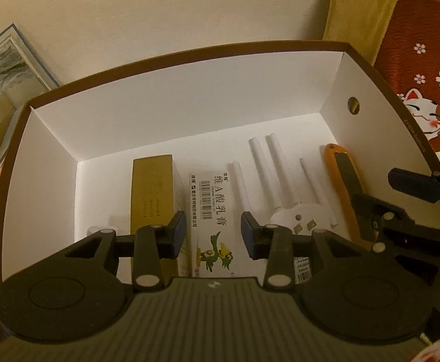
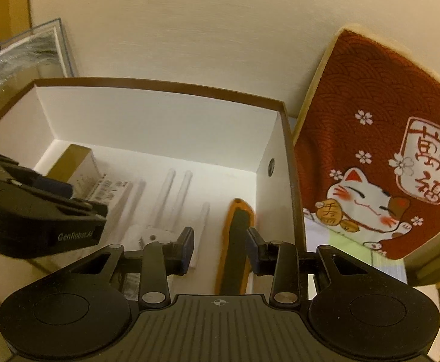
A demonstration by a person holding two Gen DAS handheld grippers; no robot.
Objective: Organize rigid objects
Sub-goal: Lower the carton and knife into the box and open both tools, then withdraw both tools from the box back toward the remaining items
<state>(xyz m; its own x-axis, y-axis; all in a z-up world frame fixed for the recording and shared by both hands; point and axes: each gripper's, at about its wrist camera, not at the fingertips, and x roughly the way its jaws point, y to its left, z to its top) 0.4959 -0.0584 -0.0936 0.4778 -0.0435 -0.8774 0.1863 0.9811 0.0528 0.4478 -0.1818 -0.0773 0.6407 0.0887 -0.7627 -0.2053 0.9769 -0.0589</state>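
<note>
Inside the white box (image 1: 54, 157), an orange-and-black utility knife (image 2: 235, 241) lies flat; both claws gape.

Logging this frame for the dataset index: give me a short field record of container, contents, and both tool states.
container: open white-lined box, brown rim
contents left: gold carton
contents centre: white medicine carton with barcode and green bird print
contents right of centre: white router, four antennas, lying flat
contents far right: orange utility knife, beside the right wall
left tool: open, above the medicine carton, holding nothing
right tool: open, fingers either side of the knife, contact unclear
backdrop: red lucky-cat cloth
</note>
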